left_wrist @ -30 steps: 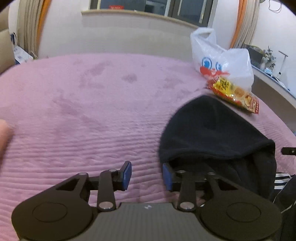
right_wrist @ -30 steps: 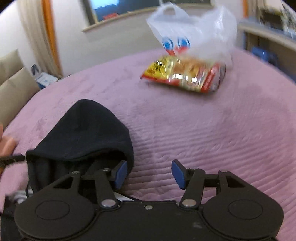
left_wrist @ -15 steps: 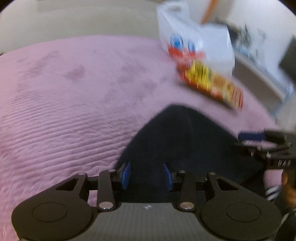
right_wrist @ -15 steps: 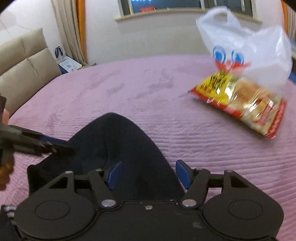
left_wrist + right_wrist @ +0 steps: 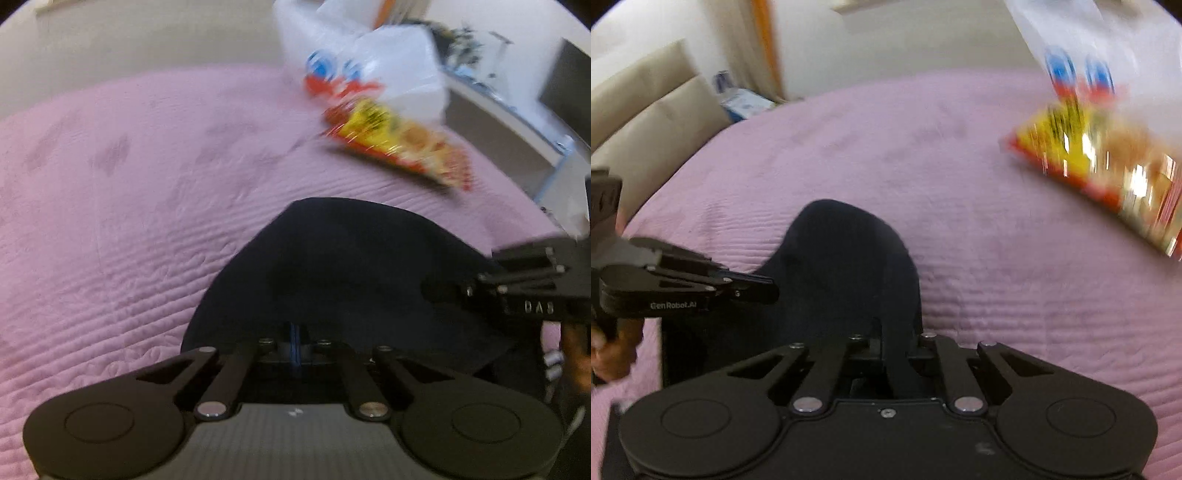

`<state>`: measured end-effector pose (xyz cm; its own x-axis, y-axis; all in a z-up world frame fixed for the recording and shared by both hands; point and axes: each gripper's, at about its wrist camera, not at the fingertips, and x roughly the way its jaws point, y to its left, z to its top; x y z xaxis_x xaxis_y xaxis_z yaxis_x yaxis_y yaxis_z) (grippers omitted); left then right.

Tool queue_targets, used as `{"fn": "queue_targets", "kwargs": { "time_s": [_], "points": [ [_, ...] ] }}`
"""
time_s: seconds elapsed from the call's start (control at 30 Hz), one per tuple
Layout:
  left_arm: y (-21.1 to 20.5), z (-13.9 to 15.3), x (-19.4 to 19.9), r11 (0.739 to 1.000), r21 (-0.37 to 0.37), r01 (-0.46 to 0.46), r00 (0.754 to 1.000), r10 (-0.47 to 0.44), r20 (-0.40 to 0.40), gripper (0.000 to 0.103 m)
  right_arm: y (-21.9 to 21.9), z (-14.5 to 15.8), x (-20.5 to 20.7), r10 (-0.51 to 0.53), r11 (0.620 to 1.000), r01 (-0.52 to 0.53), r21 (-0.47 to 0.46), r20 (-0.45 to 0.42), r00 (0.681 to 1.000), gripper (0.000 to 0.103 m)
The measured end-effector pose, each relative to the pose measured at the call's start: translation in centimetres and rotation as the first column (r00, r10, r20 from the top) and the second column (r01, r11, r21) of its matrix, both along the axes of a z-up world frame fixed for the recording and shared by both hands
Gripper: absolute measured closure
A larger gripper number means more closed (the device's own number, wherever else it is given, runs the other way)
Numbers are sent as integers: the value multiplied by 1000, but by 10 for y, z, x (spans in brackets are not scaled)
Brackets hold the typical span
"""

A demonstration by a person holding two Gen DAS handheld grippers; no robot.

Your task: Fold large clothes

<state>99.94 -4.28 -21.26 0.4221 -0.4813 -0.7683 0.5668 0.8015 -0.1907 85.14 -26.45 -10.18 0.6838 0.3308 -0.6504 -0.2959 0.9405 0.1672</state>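
Note:
A black hooded garment lies on the pink bedspread; its hood (image 5: 343,258) shows in the left wrist view and also in the right wrist view (image 5: 846,266). My left gripper (image 5: 294,341) is shut on the hood's near left edge. My right gripper (image 5: 892,343) is shut on a fold of the hood's right edge. Each gripper shows from the side in the other's view: the right one (image 5: 524,291) and the left one (image 5: 687,284), both at the hood's sides.
A red and yellow snack packet (image 5: 399,147) and a white plastic bag (image 5: 369,66) lie on the bedspread (image 5: 129,177) beyond the hood. A beige headboard (image 5: 639,122) stands at the left. A shelf (image 5: 517,122) runs along the right.
Both grippers have moved in over the hood and closed on its edges; they were open before. The views are blurred from motion.

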Motion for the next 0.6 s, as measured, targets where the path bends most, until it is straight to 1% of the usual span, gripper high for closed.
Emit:
{"fn": "queue_targets", "kwargs": {
  "time_s": [0.07, 0.1, 0.17, 0.23, 0.27, 0.3, 0.37, 0.43, 0.47, 0.5, 0.6],
  "points": [
    [14, 24, -30, 998, -61, 7, 999, -4, 40, 103, 1, 24, -38, 42, 999, -42, -6, 78, 996, 95],
    [22, 38, -45, 996, -88, 9, 998, -3, 66, 103, 2, 36, -58, 62, 998, -60, -23, 119, 991, 95],
    [39, 65, -80, 990, -143, 15, 994, 1, 108, 103, 4, 58, -101, 112, 993, -100, -69, 206, 972, 95],
    [49, 91, -115, 989, -146, 38, 987, -15, 160, 103, 5, 77, -142, 157, 986, -135, -102, 263, 952, 95],
    [51, 98, -126, 989, -139, 45, 986, -21, 167, 103, 7, 84, -159, 181, 981, -154, -116, 280, 943, 95],
    [50, 104, -132, 988, -149, 44, 988, -20, 156, 100, 9, 92, -177, 199, 977, -168, -129, 296, 934, 95],
    [52, 109, -144, 975, -216, 42, 996, -24, 86, 93, 15, 102, -203, 233, 970, -198, -141, 314, 921, 95],
    [49, 113, -158, 975, -220, 1, 996, 20, 93, 86, 24, 110, -224, 272, 960, -232, -155, 331, 904, 95],
    [47, 116, -166, 977, -214, -6, 994, 30, 105, 77, 28, 114, -232, 288, 956, -246, -162, 337, 897, 95],
    [46, 119, -174, 977, -211, -4, 994, 27, 106, 71, 33, 118, -239, 305, 950, -260, -171, 341, 889, 95],
    [51, 128, -197, 973, -230, -23, 996, 42, 77, 70, 44, 121, -253, 346, 934, -282, -221, 355, 868, 95]
  ]
}}
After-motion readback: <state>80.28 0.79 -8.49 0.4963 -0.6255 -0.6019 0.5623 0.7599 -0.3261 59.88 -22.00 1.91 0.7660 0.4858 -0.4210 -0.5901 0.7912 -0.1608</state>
